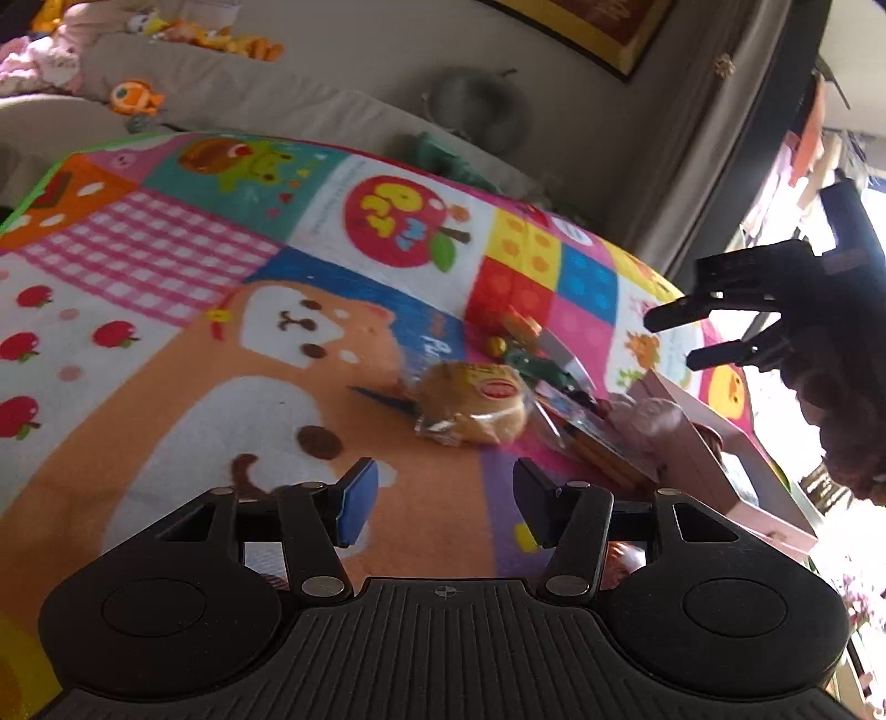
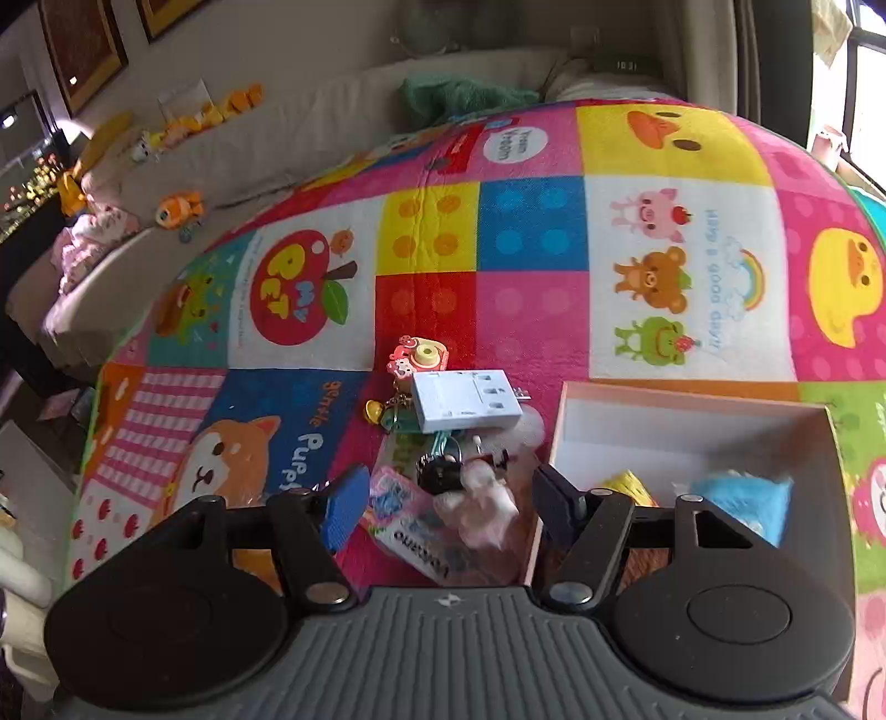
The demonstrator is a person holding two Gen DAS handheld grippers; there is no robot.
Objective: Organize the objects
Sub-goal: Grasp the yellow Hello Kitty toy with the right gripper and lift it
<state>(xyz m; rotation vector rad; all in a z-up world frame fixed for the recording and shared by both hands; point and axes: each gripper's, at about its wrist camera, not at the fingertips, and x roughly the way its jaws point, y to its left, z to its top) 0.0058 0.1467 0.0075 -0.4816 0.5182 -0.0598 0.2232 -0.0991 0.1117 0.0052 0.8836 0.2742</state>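
A pile of small objects lies on a colourful blanket [image 1: 166,310]. In the left wrist view a wrapped bun [image 1: 476,404] lies just ahead of my open, empty left gripper [image 1: 446,501]. My right gripper [image 1: 684,338] hangs open above the pink box [image 1: 714,454]. In the right wrist view my right gripper [image 2: 448,507] is open over a small white-pink plush [image 2: 482,504], a black keychain [image 2: 440,473] and a packet [image 2: 412,534]. A white adapter [image 2: 465,401] and a camera charm [image 2: 418,354] lie beyond. The pink box [image 2: 686,399] holds a blue item [image 2: 745,498] and a yellow item [image 2: 628,484].
The blanket [image 2: 554,249] covers a bed or sofa. Plush toys [image 1: 135,97] lie on the beige cushions behind. A green cloth [image 2: 459,94] lies at the blanket's far edge. A framed picture [image 1: 598,27] hangs on the wall. A window is at the right.
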